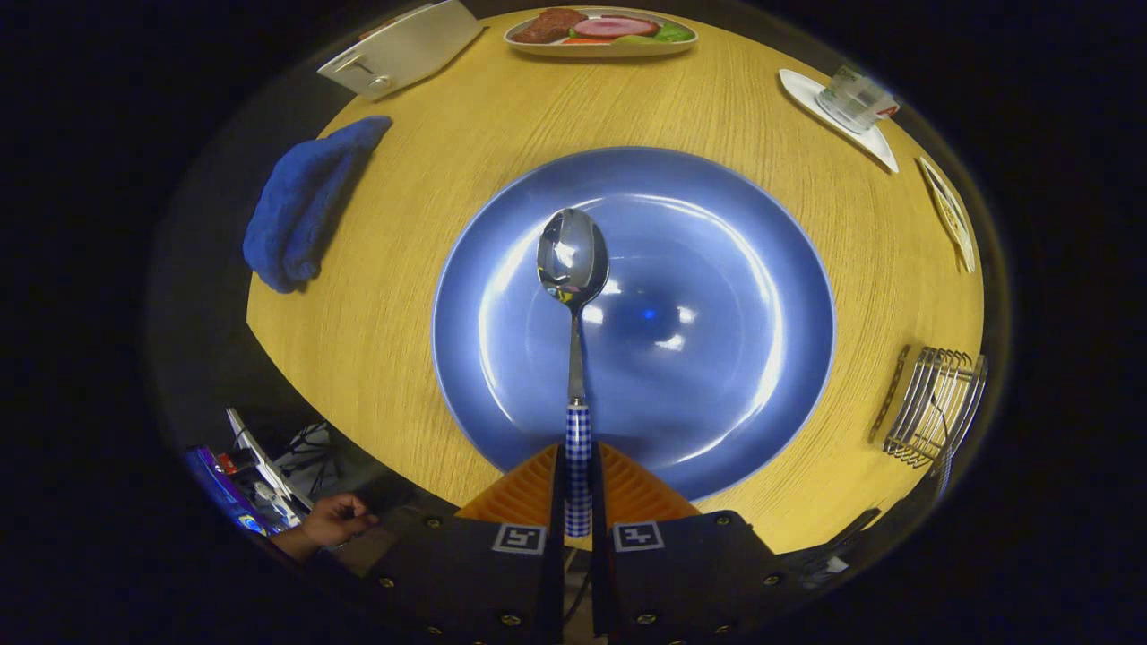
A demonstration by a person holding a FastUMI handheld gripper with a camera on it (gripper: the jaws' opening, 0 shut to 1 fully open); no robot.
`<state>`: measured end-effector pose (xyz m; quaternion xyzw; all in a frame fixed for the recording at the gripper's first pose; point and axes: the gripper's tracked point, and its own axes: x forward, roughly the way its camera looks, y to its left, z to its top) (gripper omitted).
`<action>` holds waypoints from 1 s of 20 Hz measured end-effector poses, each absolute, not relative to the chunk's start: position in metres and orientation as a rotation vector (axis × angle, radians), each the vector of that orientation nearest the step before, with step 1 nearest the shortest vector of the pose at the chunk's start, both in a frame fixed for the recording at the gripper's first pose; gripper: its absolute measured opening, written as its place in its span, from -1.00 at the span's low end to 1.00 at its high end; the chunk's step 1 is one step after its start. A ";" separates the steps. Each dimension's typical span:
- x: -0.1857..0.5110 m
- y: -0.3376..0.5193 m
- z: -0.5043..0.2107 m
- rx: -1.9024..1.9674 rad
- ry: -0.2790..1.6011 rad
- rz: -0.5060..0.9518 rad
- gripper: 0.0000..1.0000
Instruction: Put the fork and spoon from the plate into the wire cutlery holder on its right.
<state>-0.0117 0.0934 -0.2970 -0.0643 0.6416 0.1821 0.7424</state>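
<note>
The gripper (578, 502) has its fingers closed tight on the checked handle of the spoon (573, 296), whose bowl points straight ahead of the jaws, over the blue plate (717, 269) on the wooden table (403, 340). The wire cutlery holder (936, 408) stands well off to the right of the jaws, beside the plate

Gripper cam, close above plate (717, 224)
</note>
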 end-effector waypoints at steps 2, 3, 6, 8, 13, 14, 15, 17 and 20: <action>-0.010 0.090 -0.295 -0.154 1.395 0.411 -0.74; -0.012 0.089 -0.294 -0.157 1.394 0.417 -0.74; -0.010 0.083 -0.289 -0.174 1.379 0.412 -0.96; -0.008 0.079 -0.285 -0.178 1.376 0.411 -0.95; -0.018 0.054 -0.270 -0.264 1.412 0.413 -0.95; -0.020 0.046 -0.266 -0.277 1.424 0.407 -0.95; -0.020 0.039 -0.263 -0.280 1.424 0.401 -0.95; -0.020 0.025 -0.258 -0.278 1.430 0.373 -0.96; -0.018 0.011 -0.251 -0.256 1.429 0.349 -0.96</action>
